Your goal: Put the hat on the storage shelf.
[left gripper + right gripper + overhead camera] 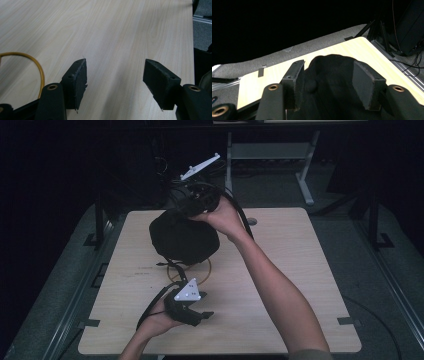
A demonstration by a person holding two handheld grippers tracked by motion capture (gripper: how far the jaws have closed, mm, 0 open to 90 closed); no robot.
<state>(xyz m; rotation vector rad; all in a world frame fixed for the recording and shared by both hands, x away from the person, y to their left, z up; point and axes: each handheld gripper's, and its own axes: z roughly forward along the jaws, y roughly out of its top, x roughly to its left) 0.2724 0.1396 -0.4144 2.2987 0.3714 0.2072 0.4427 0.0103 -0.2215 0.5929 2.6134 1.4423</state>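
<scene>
One black fabric pouch [184,239], far-centre on the table [300,270], contents hidden; right gripper [328,82] spread, its pads flanking the cloth. Left gripper [115,82] spread, empty, near edge beside yellow cord [37,67].

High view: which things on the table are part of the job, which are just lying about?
In the job:
- black cloth bundle, rumpled on the table, directly under the right gripper; cloth sits between its open jaws
- left gripper, open, nothing between its jaws

Lying about:
- yellow ring, flat on the table, partly under the cloth
</scene>
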